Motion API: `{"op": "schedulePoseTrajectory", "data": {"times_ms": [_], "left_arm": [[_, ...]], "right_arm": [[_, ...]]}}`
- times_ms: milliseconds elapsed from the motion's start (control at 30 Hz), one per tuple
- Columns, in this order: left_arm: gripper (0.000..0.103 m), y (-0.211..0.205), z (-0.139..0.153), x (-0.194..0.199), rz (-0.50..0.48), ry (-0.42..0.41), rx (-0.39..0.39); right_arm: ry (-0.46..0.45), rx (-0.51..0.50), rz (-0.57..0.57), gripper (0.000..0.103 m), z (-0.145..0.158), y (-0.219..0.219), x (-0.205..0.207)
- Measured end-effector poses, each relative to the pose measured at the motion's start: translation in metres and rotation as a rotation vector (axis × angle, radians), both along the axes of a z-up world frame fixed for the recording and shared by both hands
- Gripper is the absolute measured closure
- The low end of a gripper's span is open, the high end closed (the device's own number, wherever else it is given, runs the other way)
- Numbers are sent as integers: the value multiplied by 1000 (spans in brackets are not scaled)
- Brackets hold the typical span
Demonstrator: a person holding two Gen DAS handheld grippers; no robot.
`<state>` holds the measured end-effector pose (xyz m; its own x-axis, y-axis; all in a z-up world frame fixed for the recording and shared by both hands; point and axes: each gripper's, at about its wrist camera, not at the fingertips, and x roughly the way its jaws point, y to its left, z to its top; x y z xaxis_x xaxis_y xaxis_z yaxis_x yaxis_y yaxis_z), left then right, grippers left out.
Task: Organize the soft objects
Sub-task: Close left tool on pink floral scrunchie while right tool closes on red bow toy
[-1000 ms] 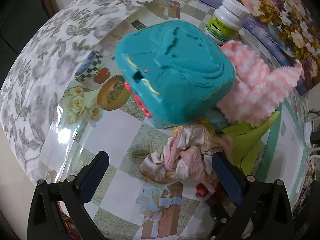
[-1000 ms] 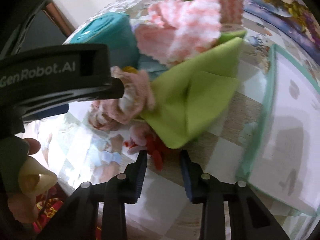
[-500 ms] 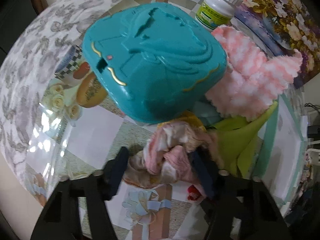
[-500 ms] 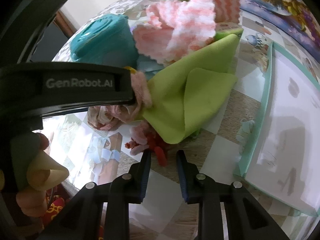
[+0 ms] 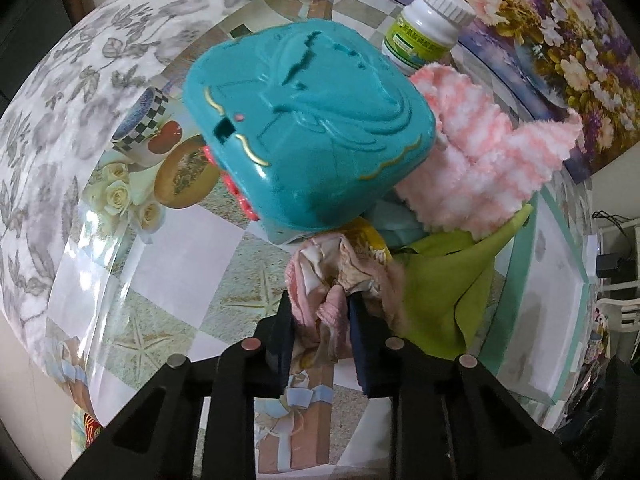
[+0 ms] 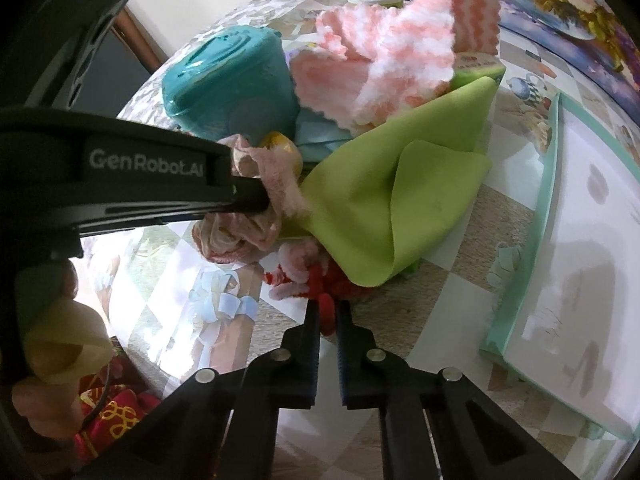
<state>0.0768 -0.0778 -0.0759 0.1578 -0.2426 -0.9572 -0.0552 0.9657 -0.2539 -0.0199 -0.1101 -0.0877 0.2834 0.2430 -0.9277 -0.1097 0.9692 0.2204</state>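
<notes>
A pile of soft things lies on the table. My left gripper [image 5: 322,304] is shut on a crumpled pink and cream cloth [image 5: 340,276]; that cloth also shows in the right wrist view [image 6: 244,228] under the left gripper's finger. My right gripper [image 6: 329,312] is shut on a red fuzzy item [image 6: 326,308] with pink fluffy bits at the pile's front edge. A lime green cloth [image 6: 400,208] lies folded beside them, also in the left wrist view [image 5: 444,288]. A pink and white knitted cloth [image 5: 476,168] lies behind it, also in the right wrist view [image 6: 384,60].
A teal plastic box [image 5: 312,120] stands tilted against the pile, also in the right wrist view [image 6: 228,80]. A white pill bottle [image 5: 428,28] stands behind. A mint-rimmed white tray [image 6: 592,264] lies to the right. A floral picture [image 5: 560,40] leans at the back.
My left gripper moved forward and closed on the pink and cream cloth. My right gripper narrowed and closed on the red fuzzy item.
</notes>
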Motion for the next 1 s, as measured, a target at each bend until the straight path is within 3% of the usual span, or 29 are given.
{"op": "schedulePoseTrajectory", "data": {"times_ms": [500, 567, 1000], "left_arm": [[82, -85, 15, 19, 41, -58, -23], [82, -73, 10, 22, 42, -62, -25], [82, -127, 23, 53, 53, -95, -40]], "right_arm": [[-37, 70, -28, 97, 25, -26, -10], [-45, 81, -28, 97, 29, -28, -12], [-101, 113, -52, 97, 55, -42, -25]]}}
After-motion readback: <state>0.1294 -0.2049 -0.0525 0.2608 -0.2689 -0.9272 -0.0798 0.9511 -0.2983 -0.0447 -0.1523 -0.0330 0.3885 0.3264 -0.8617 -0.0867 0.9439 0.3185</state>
